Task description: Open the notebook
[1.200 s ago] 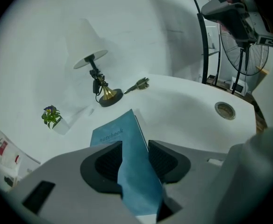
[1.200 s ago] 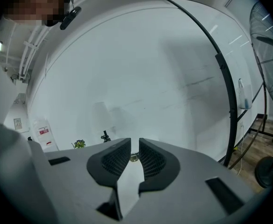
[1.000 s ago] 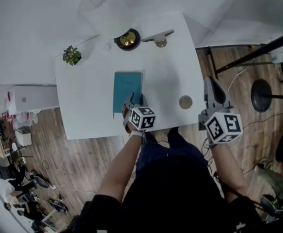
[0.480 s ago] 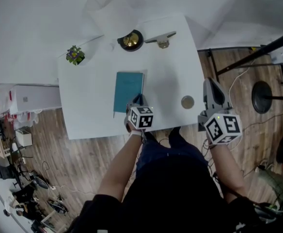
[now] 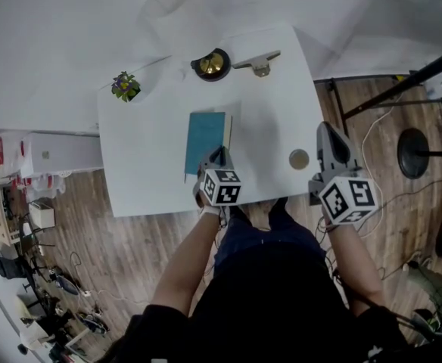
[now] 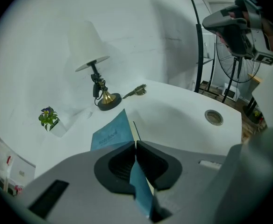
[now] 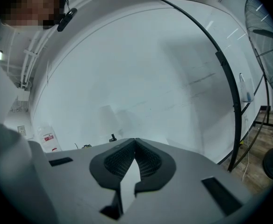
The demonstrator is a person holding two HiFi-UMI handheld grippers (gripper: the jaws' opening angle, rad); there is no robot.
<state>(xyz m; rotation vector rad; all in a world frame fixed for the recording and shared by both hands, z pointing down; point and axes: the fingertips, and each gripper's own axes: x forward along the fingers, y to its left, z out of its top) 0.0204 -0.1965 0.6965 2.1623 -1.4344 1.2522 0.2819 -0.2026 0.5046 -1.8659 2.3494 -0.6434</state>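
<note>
The left tongs (image 6: 135,144) pinch the notebook (image 6: 111,133) cover at 5 o'clock; the right tongs (image 7: 135,148) are closed, empty. A yank could crease or drop it.

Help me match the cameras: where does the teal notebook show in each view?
Head view: notebook mid-table, near corner at the left gripper.
Left gripper view: notebook at centre, cover pinched in the jaws.
Right gripper view: not in it.
Shared landmark: lamp base, beyond the notebook.

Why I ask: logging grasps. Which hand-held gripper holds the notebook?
The left hand-held gripper, pinching the notebook by its cover; the right hand-held gripper is shut empty.
</note>
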